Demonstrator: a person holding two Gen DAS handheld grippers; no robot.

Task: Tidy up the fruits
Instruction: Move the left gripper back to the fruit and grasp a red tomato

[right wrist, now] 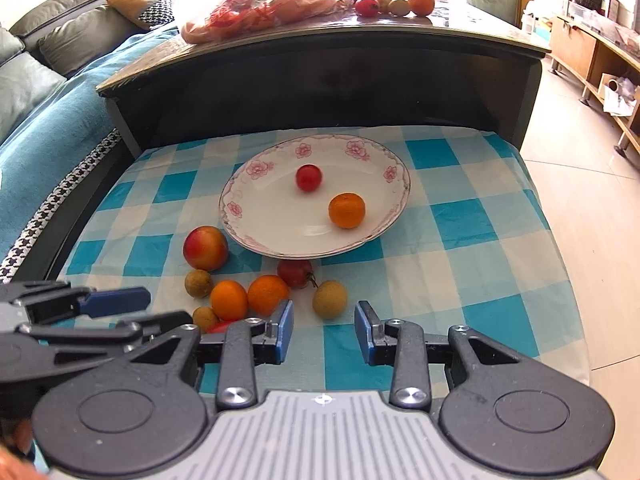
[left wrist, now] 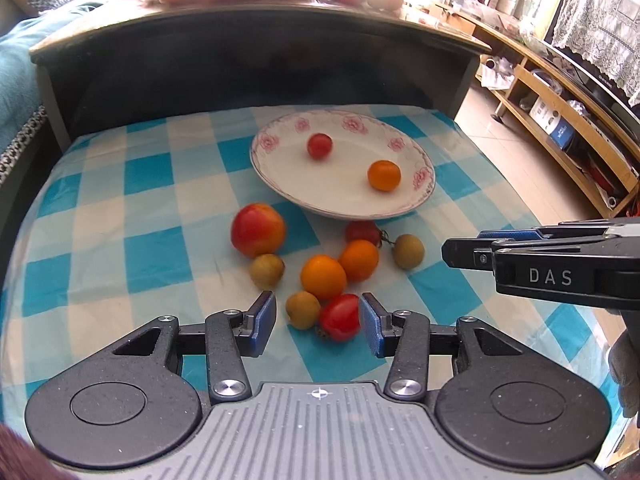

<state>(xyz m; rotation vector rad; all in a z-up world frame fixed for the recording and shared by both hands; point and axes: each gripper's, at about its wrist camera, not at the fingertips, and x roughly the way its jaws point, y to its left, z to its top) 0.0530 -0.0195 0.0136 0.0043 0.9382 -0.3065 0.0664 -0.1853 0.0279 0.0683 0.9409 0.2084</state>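
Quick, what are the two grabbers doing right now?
Left gripper: open, fingers around a red tomato but not squeezing it.
Right gripper: open, holding nothing.

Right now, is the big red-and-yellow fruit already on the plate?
No, the big red-and-yellow fruit lies on the checked cloth beside the plate, left of its rim.

two fruits on plate (right wrist: pixel 240 216), fruit cluster (right wrist: pixel 256 296) before it

My blue pads (left wrist: pixel 264 322) look ribbed and matt beside a glossy tomato (left wrist: pixel 340 316), smooth glazed plate (left wrist: pixel 340 204) and soft cloth (left wrist: pixel 120 240).
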